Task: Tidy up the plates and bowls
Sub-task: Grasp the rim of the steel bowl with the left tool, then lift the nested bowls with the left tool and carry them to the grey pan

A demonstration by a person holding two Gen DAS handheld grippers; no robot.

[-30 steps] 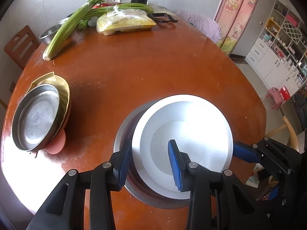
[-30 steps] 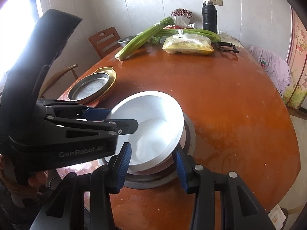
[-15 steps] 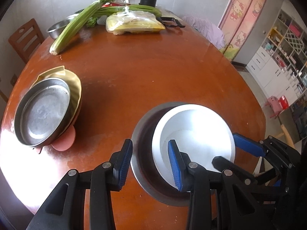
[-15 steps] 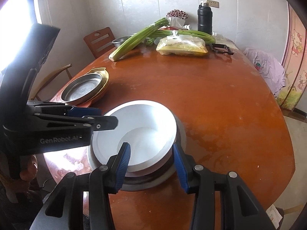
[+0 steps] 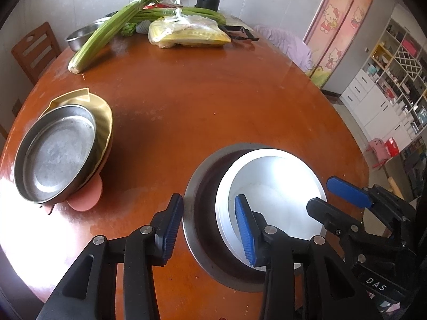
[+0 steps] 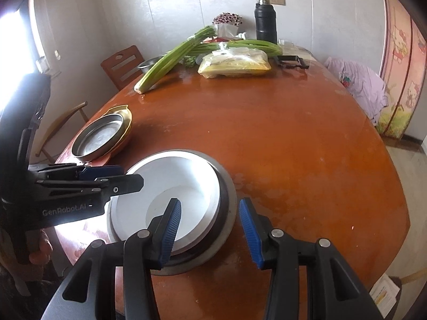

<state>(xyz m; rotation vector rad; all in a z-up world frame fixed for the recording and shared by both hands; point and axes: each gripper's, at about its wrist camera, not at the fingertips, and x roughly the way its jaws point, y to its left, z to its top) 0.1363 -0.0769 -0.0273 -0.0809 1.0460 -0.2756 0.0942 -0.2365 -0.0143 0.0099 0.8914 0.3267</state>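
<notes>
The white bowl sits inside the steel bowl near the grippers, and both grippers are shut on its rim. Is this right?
Not quite. The white bowl does sit inside the steel bowl, but in both wrist views the left gripper and right gripper are open, their blue pads apart and gripping nothing.

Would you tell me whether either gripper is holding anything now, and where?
Nothing is held: left gripper and right gripper are open, straddling the rims of the white bowl.
</notes>
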